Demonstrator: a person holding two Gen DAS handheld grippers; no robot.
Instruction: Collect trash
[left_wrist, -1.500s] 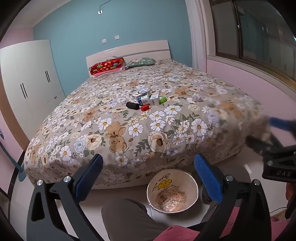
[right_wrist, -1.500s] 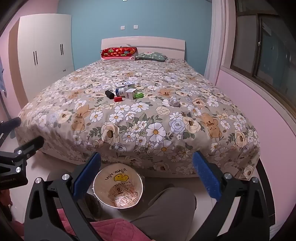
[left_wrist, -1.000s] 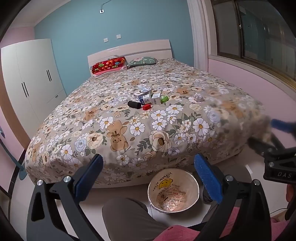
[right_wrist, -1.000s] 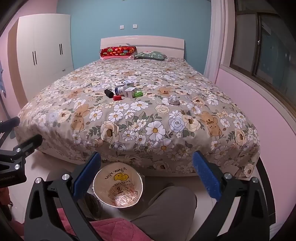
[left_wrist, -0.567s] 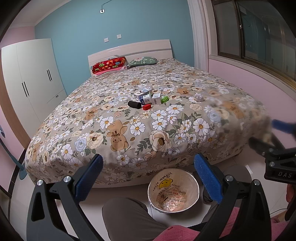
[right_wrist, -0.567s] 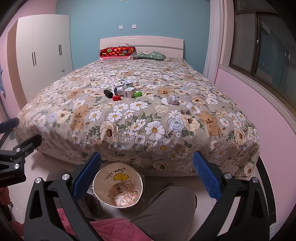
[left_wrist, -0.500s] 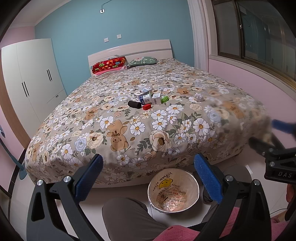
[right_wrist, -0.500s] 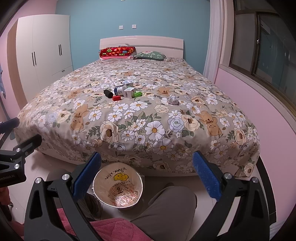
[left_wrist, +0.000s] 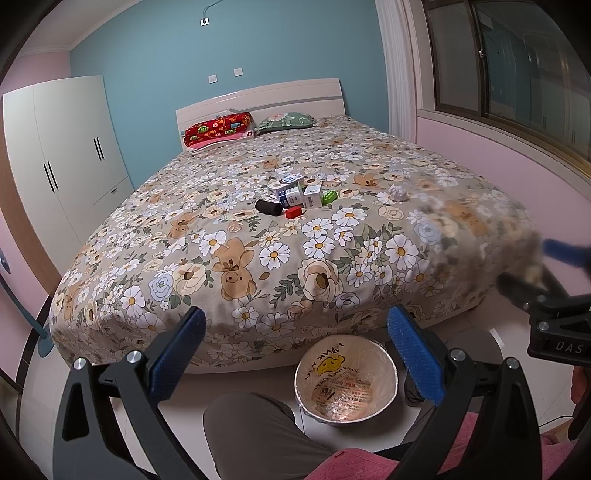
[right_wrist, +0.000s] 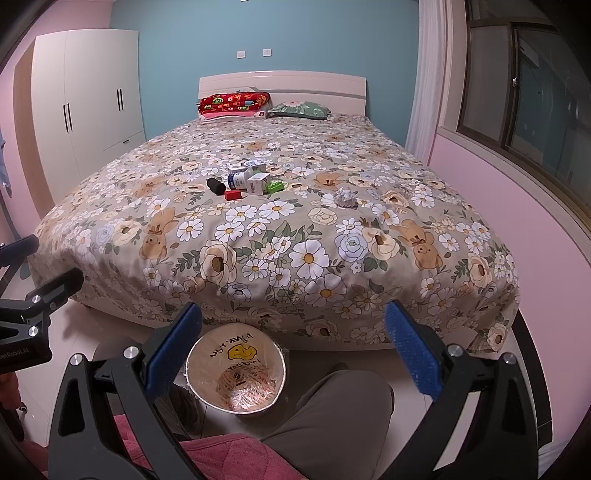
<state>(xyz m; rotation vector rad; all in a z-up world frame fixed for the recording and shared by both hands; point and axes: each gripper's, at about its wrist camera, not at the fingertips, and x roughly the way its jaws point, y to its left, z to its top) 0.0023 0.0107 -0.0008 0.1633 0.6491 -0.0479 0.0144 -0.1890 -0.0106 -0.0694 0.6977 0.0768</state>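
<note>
A small heap of trash lies mid-bed: white and blue cartons, a black cylinder, a red block, a green brick. A crumpled paper ball lies to their right. A bin lined with a smiley bag stands on the floor at the bed's foot. My left gripper and right gripper are both open and empty, held low above the bin, far from the trash.
The bed with a flowered cover fills the middle. A red pillow and a green pillow lie at the headboard. A white wardrobe stands left. A pink wall with a window runs right. The person's knee is beside the bin.
Both grippers have barely shifted; the views have drifted slightly. Nothing has been taken hold of or moved on the bed.
</note>
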